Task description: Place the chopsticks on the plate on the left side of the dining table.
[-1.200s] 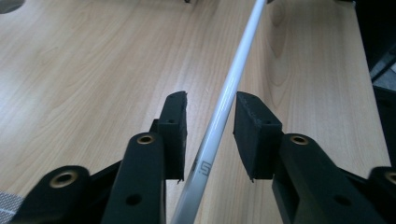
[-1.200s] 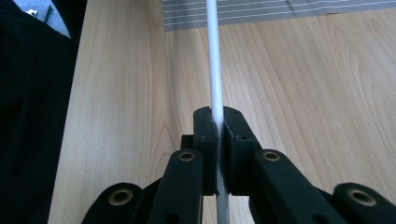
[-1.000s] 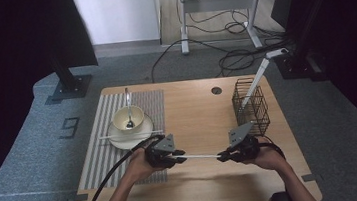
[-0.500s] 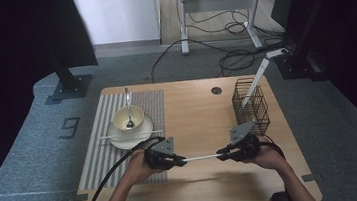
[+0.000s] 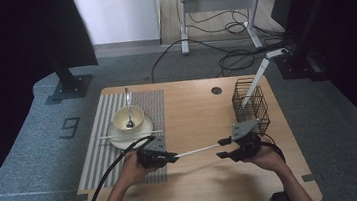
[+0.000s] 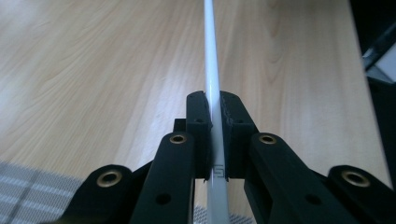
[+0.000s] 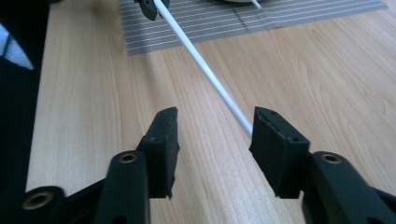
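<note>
The white chopstick [image 5: 195,152] hangs just above the wooden table [image 5: 201,188], stretched between my two claws. My left claw [image 5: 171,157] is clamped tight on one end of it; in the left gripper view the stick [image 6: 211,84] runs straight out from between my pressed pads [image 6: 200,122] and away over the bare wood [image 6: 93,70], with a small printed mark on it down near the jaw roots that the high view is too far off to show. My right claw [image 5: 224,148] has just been opening, and its jaws now stand partly apart. In the right gripper view the stick [image 7: 201,63] comes in from the far left claw [image 7: 150,8] and ends against the inner face of my right-hand pad [image 7: 275,144], while the other pad [image 7: 163,140] stands clear of it; no squeeze on it from this side.

Only the high view takes in the containers. Beyond my left claw, on the striped mat [image 5: 106,153], a cream bowl [image 5: 128,118] sits on a plate [image 5: 120,137] with a spoon [image 5: 128,108] standing in it, and a second white stick [image 5: 130,134] lies across the plate's near rim. Just beyond my right claw stands a black wire basket [image 5: 250,104] with a long white-handled tool [image 5: 257,77] leaning out of it.
</note>
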A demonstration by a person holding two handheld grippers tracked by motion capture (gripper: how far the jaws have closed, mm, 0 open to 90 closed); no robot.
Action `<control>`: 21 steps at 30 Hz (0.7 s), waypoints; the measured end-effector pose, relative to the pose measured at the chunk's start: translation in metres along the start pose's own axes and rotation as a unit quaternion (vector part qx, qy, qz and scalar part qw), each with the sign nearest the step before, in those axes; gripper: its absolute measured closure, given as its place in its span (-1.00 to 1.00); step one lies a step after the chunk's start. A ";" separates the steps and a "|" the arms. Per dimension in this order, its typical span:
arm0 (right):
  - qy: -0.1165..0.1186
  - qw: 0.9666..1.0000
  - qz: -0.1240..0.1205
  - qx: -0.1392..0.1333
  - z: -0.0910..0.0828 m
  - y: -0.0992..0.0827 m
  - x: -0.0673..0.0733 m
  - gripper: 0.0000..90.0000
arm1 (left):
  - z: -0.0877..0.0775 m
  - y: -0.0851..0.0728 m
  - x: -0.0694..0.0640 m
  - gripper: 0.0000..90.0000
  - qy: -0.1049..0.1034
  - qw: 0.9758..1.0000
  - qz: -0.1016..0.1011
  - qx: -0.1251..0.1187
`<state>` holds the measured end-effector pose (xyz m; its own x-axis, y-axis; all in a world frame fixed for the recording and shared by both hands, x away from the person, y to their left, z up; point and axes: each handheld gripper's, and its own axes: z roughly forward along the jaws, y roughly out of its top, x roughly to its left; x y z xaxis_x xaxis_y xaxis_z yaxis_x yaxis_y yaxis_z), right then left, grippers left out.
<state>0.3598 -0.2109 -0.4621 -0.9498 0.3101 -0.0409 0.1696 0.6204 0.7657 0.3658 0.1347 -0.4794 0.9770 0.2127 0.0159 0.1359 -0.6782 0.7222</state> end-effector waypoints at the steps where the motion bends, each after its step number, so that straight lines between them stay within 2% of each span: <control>1: -0.003 1.000 0.003 0.000 0.001 -0.001 0.000 0.05 | -0.001 -0.001 0.000 0.86 0.003 1.000 -0.003 -0.001; 10: -0.029 0.999 0.035 -0.005 0.005 -0.013 0.002 -0.13 | -0.008 -0.017 0.006 0.86 0.038 0.998 -0.045 -0.009; 15: -0.045 0.997 0.059 -0.011 0.006 -0.022 0.004 -0.23 | -0.013 -0.028 0.010 0.86 0.060 0.995 -0.071 -0.017; 21: -0.068 0.993 0.093 -0.018 0.009 -0.036 0.007 -0.34 | -0.018 -0.040 0.014 0.86 0.085 0.992 -0.094 -0.025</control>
<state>0.3498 -0.2246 -0.4959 -0.8583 0.5129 0.0187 0.3267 0.5179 0.7906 0.3715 0.1773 -0.4960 0.8926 0.4507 -0.0097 0.3010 -0.5798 0.7571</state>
